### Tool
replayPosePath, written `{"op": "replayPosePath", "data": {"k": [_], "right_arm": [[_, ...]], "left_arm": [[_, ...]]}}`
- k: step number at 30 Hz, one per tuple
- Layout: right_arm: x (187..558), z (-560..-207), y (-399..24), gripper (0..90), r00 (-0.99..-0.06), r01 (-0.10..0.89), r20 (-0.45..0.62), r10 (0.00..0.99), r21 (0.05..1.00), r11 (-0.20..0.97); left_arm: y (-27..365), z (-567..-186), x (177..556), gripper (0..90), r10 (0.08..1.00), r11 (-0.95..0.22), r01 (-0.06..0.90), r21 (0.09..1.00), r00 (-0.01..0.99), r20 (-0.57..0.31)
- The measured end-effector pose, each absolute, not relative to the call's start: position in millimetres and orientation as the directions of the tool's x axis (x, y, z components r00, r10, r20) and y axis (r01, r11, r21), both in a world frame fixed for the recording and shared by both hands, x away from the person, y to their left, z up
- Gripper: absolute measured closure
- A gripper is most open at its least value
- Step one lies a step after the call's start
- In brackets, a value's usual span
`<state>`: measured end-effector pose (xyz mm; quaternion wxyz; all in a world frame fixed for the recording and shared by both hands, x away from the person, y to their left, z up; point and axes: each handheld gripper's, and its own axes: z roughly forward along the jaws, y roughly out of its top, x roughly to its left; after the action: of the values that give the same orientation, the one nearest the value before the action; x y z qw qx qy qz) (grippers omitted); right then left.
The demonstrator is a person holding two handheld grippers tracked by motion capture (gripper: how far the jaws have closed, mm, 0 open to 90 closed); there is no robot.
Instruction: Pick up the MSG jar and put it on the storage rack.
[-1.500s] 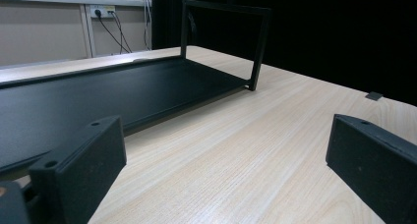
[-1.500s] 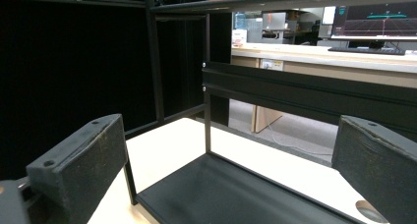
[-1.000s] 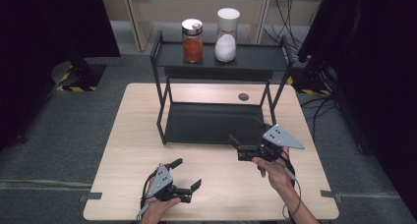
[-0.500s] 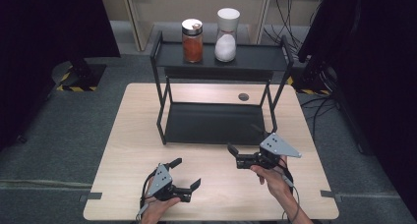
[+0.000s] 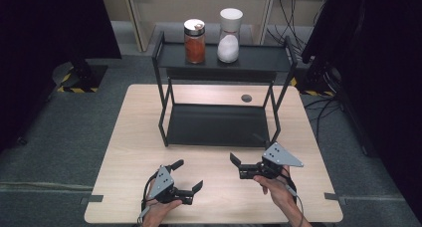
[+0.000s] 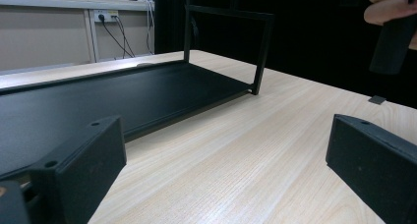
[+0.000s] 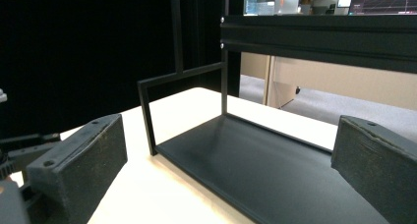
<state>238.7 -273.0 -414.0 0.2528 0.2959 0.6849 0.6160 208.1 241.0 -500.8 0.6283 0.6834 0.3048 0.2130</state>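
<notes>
Jaws on both tools stand wide apart with nothing between them: the left gripper (image 5: 188, 176) rests low on the near edge of the bench (image 5: 129, 137), and the right gripper (image 5: 237, 166) hovers just in front of the black rack (image 5: 219, 125), pointing across toward the left one.

Nearest to them is that two-tier rack in the middle of the bench. Its lower tray (image 7: 275, 170) is bare, and on its top shelf (image 5: 259, 57), well away from both hands, stand a jar of orange powder (image 5: 194, 41) with a metal lid and a white-capped jar of white grains (image 5: 229, 36), side by side but apart.

From where I stand, the jars look like glass: stiff, smooth, probably slippery and breakable if knocked off the shelf, and with their fill neither will be feather-light. I would take either one around the straight body below the cap, jaws level and square, since the cap may be loose and the white one narrows toward the neck. The rack itself looks like thin rigid metal; a corner post (image 6: 260, 57) would be the place to grip it.
</notes>
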Motion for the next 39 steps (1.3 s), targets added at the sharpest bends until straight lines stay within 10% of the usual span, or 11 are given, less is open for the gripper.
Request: {"op": "replayPosePath", "data": {"k": [39], "right_arm": [[233.1,-466.9,-282.5,0.5,-0.717,0.116,0.036,0.696,0.991,0.068]], "left_arm": [[241.4,-504.0,210.2,1.0,0.682,-0.004,0.142,0.990,0.724,-0.101]]}}
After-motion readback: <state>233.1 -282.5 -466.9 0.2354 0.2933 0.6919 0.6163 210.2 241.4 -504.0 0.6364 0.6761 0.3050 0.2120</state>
